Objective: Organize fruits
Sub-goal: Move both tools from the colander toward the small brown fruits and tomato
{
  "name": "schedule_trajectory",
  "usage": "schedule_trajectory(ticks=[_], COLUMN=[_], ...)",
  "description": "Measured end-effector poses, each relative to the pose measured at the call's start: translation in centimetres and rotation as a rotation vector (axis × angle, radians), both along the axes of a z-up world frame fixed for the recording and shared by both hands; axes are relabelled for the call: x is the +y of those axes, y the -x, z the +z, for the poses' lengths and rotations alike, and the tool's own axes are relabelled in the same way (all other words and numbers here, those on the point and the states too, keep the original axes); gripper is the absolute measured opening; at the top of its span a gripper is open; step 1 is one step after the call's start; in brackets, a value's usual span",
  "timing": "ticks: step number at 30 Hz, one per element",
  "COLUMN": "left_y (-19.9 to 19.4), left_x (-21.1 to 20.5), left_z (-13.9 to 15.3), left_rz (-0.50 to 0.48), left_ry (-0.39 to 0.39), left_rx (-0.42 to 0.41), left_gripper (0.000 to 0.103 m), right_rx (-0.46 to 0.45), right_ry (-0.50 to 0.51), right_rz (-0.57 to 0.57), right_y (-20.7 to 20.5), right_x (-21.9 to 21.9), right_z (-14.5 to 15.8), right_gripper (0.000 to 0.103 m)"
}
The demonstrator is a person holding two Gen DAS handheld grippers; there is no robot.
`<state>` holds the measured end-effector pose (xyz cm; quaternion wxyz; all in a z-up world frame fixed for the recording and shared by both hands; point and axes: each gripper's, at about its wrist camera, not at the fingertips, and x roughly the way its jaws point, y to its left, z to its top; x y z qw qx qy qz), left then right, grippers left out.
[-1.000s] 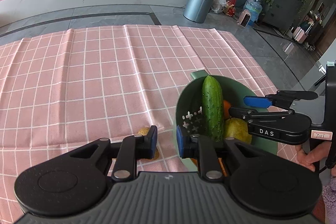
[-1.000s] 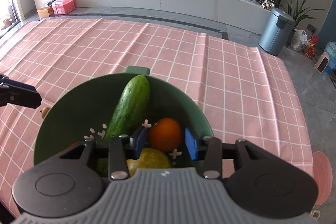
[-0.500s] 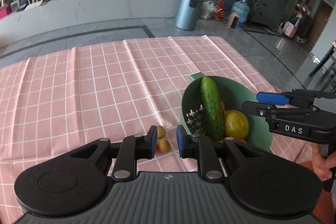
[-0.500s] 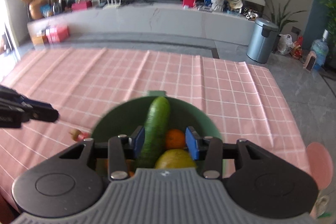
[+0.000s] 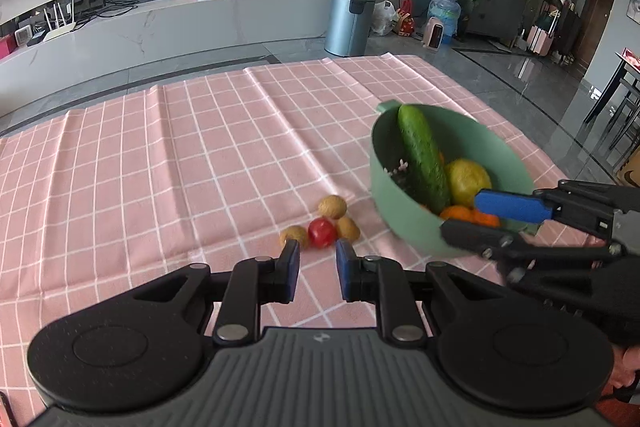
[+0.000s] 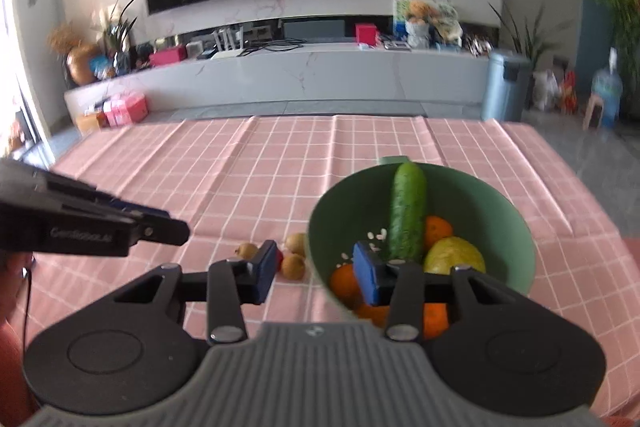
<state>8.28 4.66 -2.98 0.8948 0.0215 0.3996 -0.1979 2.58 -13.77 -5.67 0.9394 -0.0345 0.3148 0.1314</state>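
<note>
A green bowl (image 5: 404, 211) (image 6: 516, 239) on the pink checked cloth holds a cucumber (image 5: 422, 157) (image 6: 408, 213), a yellow-green fruit (image 5: 468, 181) (image 6: 454, 257) and oranges (image 5: 460, 213) (image 6: 344, 281). Left of it lie three small brown fruits (image 5: 332, 207) (image 6: 294, 265) and a red cherry tomato (image 5: 322, 233). My left gripper (image 5: 317, 261) is open and empty, just short of the small fruits. My right gripper (image 6: 316, 267) is open and empty, its jaws either side of the bowl's near-left rim, above it.
The pink checked cloth (image 5: 160, 155) covers the table, whose right edge lies just past the bowl. A white low counter (image 5: 160, 23) and a metal bin (image 5: 350, 21) stand beyond the table.
Both grippers have pulled back and up from the bowl. The small fruits and the tomato have come into view in front of the left gripper. The right gripper has opened wider.
</note>
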Motion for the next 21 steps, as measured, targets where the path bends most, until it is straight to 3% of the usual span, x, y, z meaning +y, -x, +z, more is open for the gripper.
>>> schedule_trajectory(ticks=[8,21], left_y=[-0.4,-3.8], left_x=[0.7,-0.4], left_z=[-3.0,-6.3], left_rz=[-0.015,-0.130], left_ry=[-0.034,-0.120], left_rx=[-0.010,-0.011], left_gripper=[0.023,0.031], right_rx=[-0.004,0.031], right_ry=[0.100,0.243], right_rz=[0.041,0.074], right_y=[-0.3,-2.7], right_x=[3.4,4.8], right_z=[-2.9,-6.2], right_gripper=[0.020,0.020])
